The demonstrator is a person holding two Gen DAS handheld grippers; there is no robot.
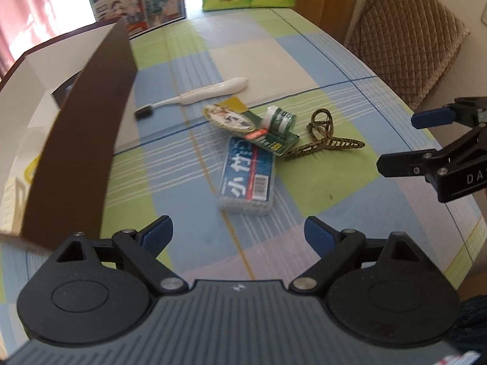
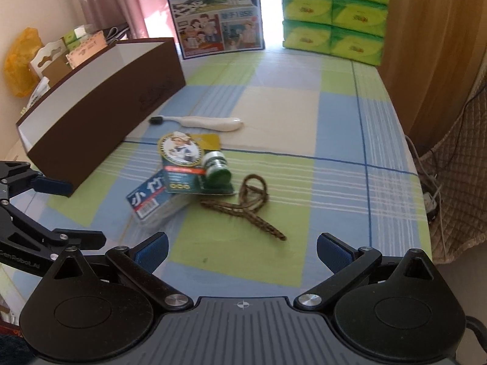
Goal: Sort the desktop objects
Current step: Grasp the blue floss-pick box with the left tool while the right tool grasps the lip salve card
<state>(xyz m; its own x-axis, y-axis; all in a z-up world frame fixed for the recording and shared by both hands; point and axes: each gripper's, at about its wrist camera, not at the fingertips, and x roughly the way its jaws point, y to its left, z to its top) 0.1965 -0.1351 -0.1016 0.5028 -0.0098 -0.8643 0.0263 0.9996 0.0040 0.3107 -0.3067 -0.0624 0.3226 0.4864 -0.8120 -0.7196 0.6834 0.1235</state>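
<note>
Both claws, left claw (image 1: 239, 234) and right claw (image 2: 242, 251), gape empty; brown box (image 2: 100, 115) flanks clutter

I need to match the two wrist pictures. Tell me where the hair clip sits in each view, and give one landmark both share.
Left wrist view: the hair clip lies right of centre on the cloth, just right of the green blister pack.
Right wrist view: the hair clip lies near the centre, below and right of the same pack.
Shared landmark: the white toothbrush, lying beyond the pack in both views.
</note>
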